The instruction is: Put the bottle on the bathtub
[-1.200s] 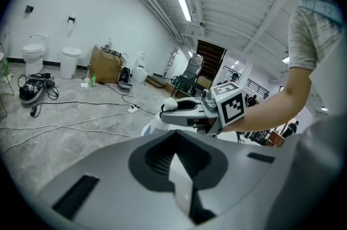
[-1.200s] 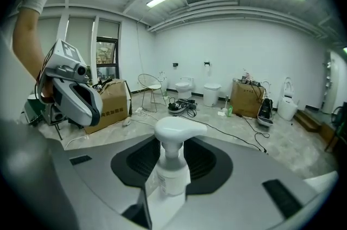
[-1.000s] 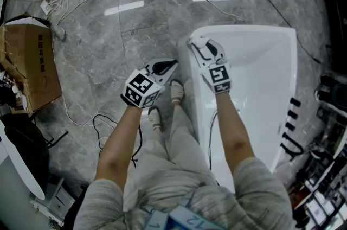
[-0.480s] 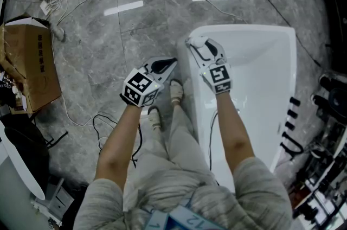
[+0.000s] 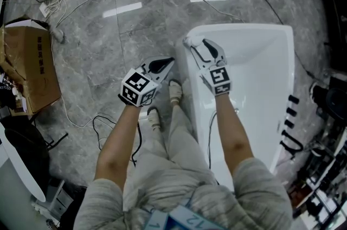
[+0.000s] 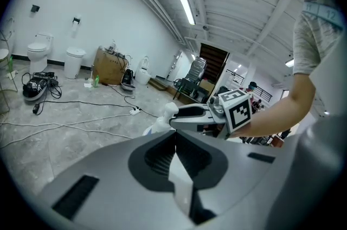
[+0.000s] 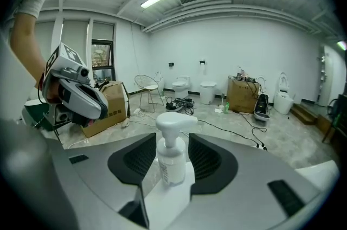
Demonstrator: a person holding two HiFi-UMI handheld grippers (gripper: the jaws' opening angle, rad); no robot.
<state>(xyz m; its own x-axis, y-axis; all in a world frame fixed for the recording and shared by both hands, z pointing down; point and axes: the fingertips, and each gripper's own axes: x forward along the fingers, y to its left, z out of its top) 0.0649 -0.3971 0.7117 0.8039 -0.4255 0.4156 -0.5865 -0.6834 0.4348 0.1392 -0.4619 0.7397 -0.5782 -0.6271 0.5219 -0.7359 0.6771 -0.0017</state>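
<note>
the right hand-held gripper (image 7: 172,154) is standing spread, its jaws having just been opening, and the pump bottle (image 7: 171,168) is standing upright between them with a thin gap at each pad, so nothing is pinching it. the bottle is resting on the white corner rim of the bathtub (image 5: 260,55), its spout pointing right in the right gripper view. the left hand-held gripper (image 6: 174,150) is hanging just beside the tub over the grey floor (image 5: 135,28), jaws pressed together and empty
</note>
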